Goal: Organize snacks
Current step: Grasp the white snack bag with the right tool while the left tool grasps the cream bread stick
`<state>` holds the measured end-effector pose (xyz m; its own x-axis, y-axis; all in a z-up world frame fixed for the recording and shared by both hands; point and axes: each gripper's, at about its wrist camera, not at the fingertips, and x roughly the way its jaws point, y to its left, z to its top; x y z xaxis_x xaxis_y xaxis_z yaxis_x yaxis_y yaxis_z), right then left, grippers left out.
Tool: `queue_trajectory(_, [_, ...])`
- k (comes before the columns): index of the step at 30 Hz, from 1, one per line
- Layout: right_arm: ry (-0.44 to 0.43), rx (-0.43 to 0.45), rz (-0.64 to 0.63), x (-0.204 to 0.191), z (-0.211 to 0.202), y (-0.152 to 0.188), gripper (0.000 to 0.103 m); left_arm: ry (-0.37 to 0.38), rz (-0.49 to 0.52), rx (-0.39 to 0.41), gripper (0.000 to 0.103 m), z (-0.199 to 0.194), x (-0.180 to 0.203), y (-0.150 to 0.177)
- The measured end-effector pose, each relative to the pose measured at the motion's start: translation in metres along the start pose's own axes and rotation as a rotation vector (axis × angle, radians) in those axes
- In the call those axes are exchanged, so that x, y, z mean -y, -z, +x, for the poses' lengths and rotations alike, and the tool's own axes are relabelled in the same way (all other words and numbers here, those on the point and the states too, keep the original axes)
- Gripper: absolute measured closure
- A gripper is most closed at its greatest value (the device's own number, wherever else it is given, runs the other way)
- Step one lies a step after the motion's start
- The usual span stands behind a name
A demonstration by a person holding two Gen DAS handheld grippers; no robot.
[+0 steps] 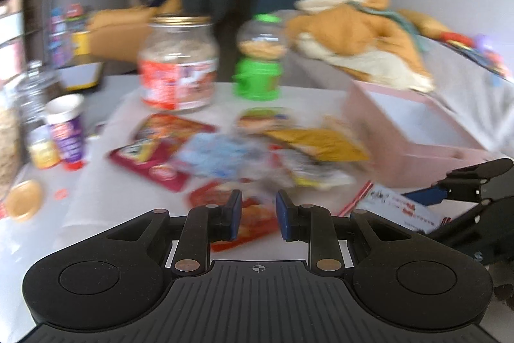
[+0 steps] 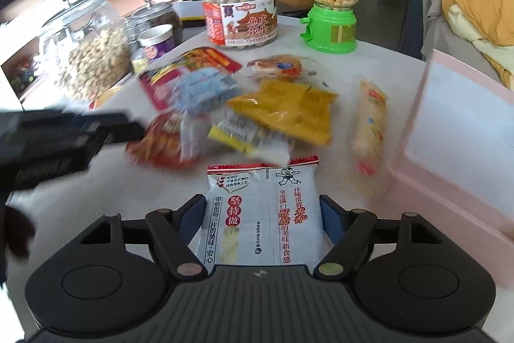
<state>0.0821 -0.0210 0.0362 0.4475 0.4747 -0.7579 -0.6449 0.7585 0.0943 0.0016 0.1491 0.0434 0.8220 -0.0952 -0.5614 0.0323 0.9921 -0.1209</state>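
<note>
Nearest us in the right wrist view, the right gripper (image 2: 261,214) has a white rice cracker packet (image 2: 261,211) between its blue pads, which lie against the packet's two long edges: we read this as pinching it. The packet's long axis runs straight away from us, and its red serrated top edge points toward the pile. The left gripper (image 1: 258,216) hangs above the table (image 1: 96,182) with nothing between its fingers; they stand as near together as they go, a narrow gap left between the pads, over a red snack bag (image 1: 244,221).

Beyond the white packet lies a loose pile: a yellow bag (image 2: 289,111), a blue-wrapped pack (image 2: 205,89), a flat red packet (image 2: 196,66). To the right, a long cracker sleeve (image 2: 369,124) lies with its length running away from us, just beside the pink box (image 2: 449,182).

Farthest back stand a peanut jar (image 2: 239,5) and a green candy dispenser (image 2: 332,5), both upright, with a glass jar (image 2: 86,50) at left.
</note>
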Motion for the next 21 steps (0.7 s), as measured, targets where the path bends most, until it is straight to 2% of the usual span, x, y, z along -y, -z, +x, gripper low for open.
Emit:
queue_trajectory(2, [-0.002, -0.001, 0.003, 0.005, -0.014, 0.015, 0.028, 0.036, 0.051, -0.009, 0.076, 0.003, 0.011, -0.002])
queue_trajectory(5, [0.031, 0.01, 0.038, 0.019, -0.033, 0.037, 0.028, 0.04, 0.116, -0.033, 0.076, 0.012, 0.028, -0.006])
queue_trajectory(10, [0.133, 0.056, 0.08, 0.048, -0.05, 0.061, 0.028, 0.076, 0.04, -0.055, 0.076, 0.027, 0.038, -0.02])
queue_trajectory(15, [0.152, 0.098, 0.223, 0.095, -0.055, 0.063, 0.027, 0.124, -0.005, -0.027, 0.076, 0.045, 0.064, -0.048])
queue_trajectory(19, [0.133, 0.139, 0.329, 0.129, -0.049, 0.059, 0.027, 0.144, -0.011, -0.052, 0.076, 0.081, 0.087, -0.069])
queue_trajectory(21, [0.181, 0.158, 0.334, 0.136, -0.043, 0.058, 0.032, 0.134, -0.015, -0.087, 0.075, 0.109, 0.096, -0.078])
